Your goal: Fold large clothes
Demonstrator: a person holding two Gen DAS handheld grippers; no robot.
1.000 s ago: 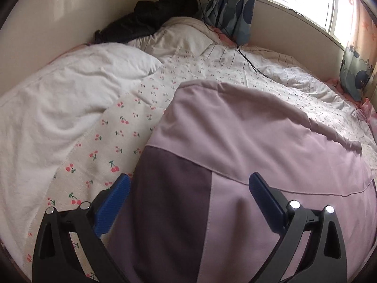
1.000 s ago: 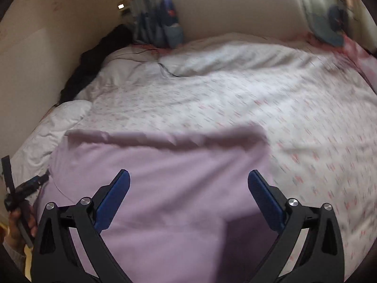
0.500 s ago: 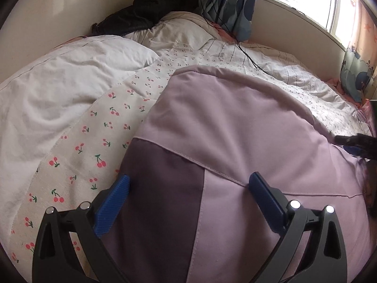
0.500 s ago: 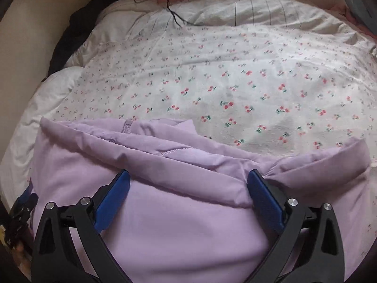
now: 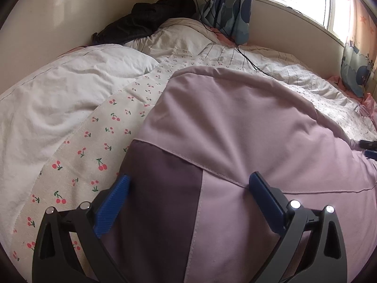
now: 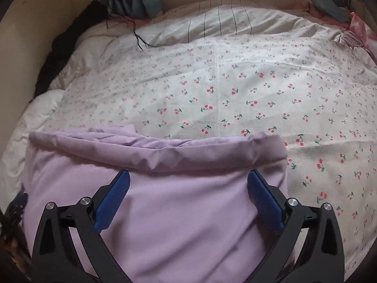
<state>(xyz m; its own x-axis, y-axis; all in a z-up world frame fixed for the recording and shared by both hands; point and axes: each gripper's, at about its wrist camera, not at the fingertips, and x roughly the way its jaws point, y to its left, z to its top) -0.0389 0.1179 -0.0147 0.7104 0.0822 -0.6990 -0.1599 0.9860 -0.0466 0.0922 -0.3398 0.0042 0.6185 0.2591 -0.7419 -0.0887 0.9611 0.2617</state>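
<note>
Under both grippers (image 5: 188,186) (image 6: 188,181), lilac garment (image 6: 179,212), spread flat

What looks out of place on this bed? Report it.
Two things. A black cable trails from the wall socket across the bedding. The lilac garment's far edge is rolled over in an uneven ridge rather than lying flat. Both the left gripper and right gripper are open.

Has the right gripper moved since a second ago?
Yes. The right gripper has tilted down toward the lilac garment; the window has left its view and the cherry-print sheet fills it.
</note>
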